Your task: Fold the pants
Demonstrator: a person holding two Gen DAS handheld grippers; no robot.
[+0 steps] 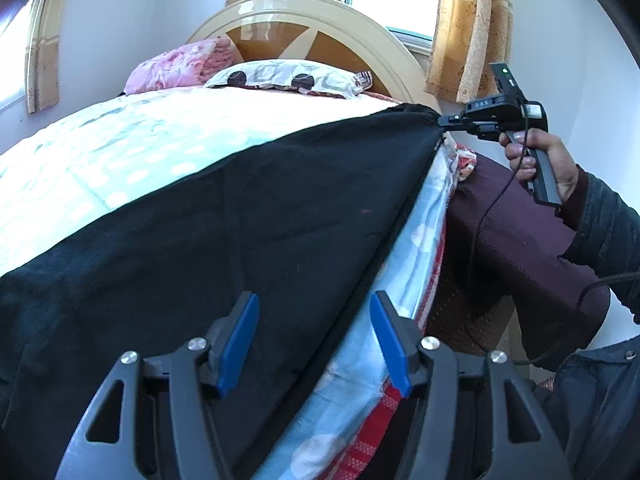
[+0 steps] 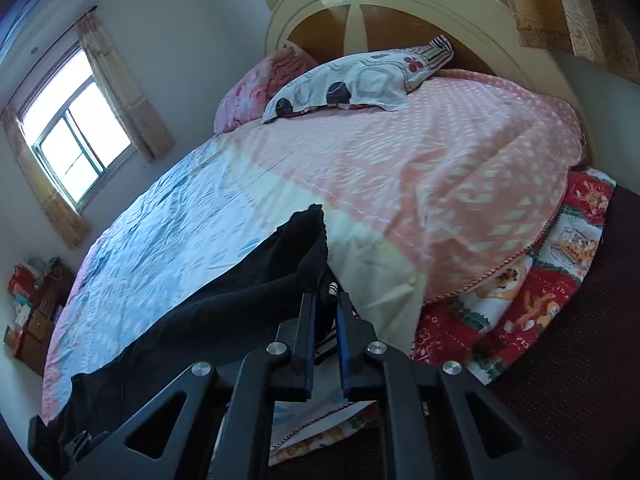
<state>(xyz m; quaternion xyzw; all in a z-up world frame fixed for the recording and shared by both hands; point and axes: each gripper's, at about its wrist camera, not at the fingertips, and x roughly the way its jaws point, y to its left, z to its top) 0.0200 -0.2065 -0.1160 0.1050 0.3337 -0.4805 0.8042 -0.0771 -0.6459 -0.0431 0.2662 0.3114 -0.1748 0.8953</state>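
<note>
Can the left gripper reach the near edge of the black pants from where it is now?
Probably yes. The left gripper is open, and the edge of the black pants runs right between its fingers with nothing over it. The right gripper grips the far end, well away.

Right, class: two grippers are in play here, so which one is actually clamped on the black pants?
The right gripper: its jaws are pinched on a corner of the black pants. The left gripper hangs open above the fabric, gripping nothing.
</note>
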